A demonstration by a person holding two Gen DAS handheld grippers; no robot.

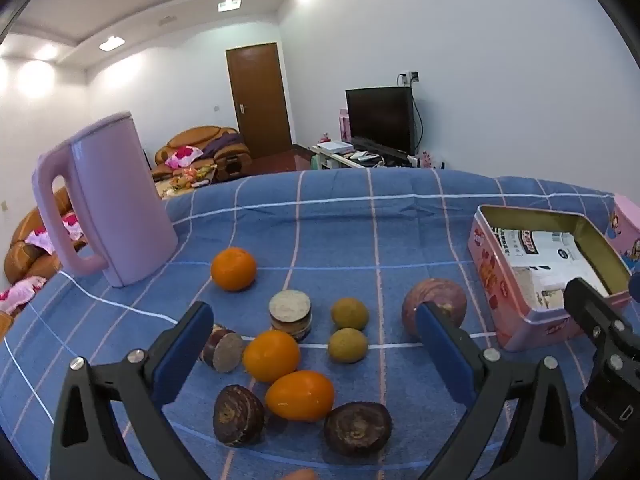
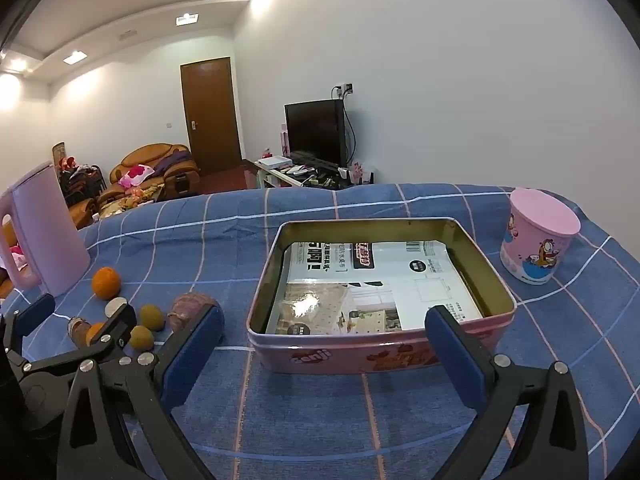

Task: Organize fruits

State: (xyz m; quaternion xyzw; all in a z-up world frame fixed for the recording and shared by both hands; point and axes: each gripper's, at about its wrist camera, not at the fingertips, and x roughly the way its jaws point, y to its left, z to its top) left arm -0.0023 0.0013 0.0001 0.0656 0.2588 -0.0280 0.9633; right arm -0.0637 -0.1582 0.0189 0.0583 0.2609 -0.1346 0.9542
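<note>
The fruits lie loose on the blue checked cloth (image 1: 340, 220), in the lower middle of the left wrist view: three smooth oranges, one (image 1: 233, 269) apart toward the upper left and two (image 1: 271, 356) touching near the bottom, two small dull yellow-green round fruits (image 1: 349, 313) side by side, a mottled purplish round fruit (image 1: 434, 308) to the right, and several dark-skinned cut pieces (image 1: 238, 415) with pale flat faces, one of them a stubby upright cylinder (image 1: 290, 314). They look scattered as a starting pile, none yet sorted.

The left gripper (image 1: 316, 344) hovers above this cluster with jaws spread wide and nothing between the pads; it looks poised for a first pick, probably one of the near oranges.

At the right edge of that view, and filling the centre of the right wrist view, stands an open rectangular pink tin (image 2: 380, 352), metal with a gold inner wall and printed paper lining its floor, no fruit in it, likely the intended container. The right gripper (image 2: 324, 340) hangs before its near wall, jaws also wide and empty.

Further out: a matte pink kettle (image 1: 108, 196) at upper left, a lidded pink cartoon cup (image 2: 538, 240) at right. The surface may be a bed or a covered counter; I cannot tell.
</note>
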